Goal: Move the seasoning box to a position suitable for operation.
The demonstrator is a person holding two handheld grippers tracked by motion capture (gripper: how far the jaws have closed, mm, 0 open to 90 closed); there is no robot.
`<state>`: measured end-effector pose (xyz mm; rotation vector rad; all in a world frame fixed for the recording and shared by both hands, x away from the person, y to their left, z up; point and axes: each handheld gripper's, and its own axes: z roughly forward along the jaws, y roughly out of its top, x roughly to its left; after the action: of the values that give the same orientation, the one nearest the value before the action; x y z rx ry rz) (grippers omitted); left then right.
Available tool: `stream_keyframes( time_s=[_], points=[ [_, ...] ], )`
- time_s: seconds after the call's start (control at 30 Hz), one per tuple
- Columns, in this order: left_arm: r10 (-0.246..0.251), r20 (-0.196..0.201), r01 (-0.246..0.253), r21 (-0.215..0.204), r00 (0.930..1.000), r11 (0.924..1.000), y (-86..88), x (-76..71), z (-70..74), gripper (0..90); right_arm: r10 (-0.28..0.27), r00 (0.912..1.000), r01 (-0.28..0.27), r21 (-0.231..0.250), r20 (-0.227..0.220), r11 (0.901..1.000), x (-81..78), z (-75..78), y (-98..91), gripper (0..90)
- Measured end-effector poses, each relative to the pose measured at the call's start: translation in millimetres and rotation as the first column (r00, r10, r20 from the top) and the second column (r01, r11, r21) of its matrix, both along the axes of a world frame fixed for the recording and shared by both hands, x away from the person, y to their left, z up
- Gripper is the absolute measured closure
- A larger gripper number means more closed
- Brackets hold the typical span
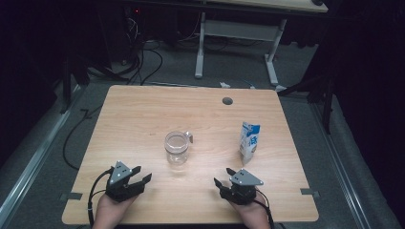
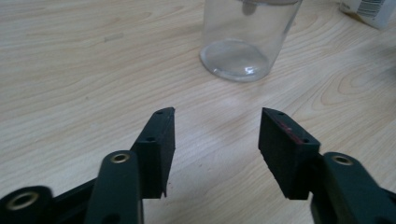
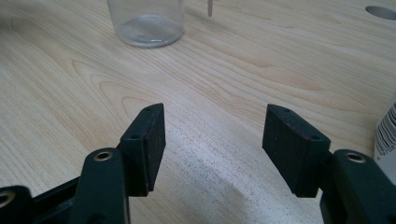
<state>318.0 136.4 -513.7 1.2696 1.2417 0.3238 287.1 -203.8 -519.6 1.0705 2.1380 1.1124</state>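
High view: both tools, left [image 1: 141, 174] and right [image 1: 222, 176], gape empty near the table's [image 1: 143, 109] front edge, glass jar [image 1: 177, 148] between.

- One clear glass jar [image 1: 177, 148] — table centre.
- One milk carton [image 1: 249, 141] — at 3 o'clock of it.
- Two grippers: left gripper [image 1: 141, 174], right gripper [image 1: 223, 176].

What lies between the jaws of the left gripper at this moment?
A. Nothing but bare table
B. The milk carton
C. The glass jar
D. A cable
A: in the left gripper view the left gripper has its jaws apart over bare table, and the glass jar stands farther ahead, untouched; the milk carton stands off near the right gripper.
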Motion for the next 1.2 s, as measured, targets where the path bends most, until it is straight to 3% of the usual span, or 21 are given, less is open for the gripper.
stream_keyframes(
  time_s=[0.1,0.23,0.4,0.63,0.97,1.1,1.2],
  points=[
    [-0.001,0.007,0.001,-0.029,1.0,0.9996,-4.5,5.5,3.0,57.1,0.004,1.0,-0.004,0.004,-0.002,1.0,0.0,0.0,-0.8,39.1],
    [0.01,0.029,-0.009,-0.019,0.9995,0.9998,-13.2,14.2,6.3,63.7,0.006,1.0,-0.006,0.011,-0.002,0.9999,-0.6,-0.2,-1.0,38.9],
    [0.026,0.021,-0.025,-0.013,0.9994,0.9996,-21.1,26.2,10.7,64.4,0.013,0.9999,-0.013,0.004,-0.001,0.9999,-1.0,-0.7,0.5,38.2],
    [0.022,0.034,-0.024,0.037,0.9992,0.999,-29.5,39.5,15.4,63.5,0.018,0.9998,-0.018,-0.004,-0.005,0.9998,-1.0,-1.9,2.1,37.6],
    [0.028,0.061,-0.03,0.027,0.9977,0.9992,-32.0,51.8,22.0,69.0,0.019,0.9998,-0.019,-0.005,-0.006,0.9998,-0.6,-2.1,1.9,37.6],
    [0.038,0.065,-0.039,0.022,0.9972,0.999,-34.9,60.4,25.5,75.4,0.019,0.9998,-0.019,-0.006,-0.01,0.9998,-0.8,-2.3,2.2,37.6],
    [0.035,0.077,-0.037,0.018,0.9964,0.9992,-38.9,71.6,29.6,87.5,0.019,0.9998,-0.019,-0.008,-0.008,0.9998,-0.9,-2.5,2.4,37.6]
  ],
)
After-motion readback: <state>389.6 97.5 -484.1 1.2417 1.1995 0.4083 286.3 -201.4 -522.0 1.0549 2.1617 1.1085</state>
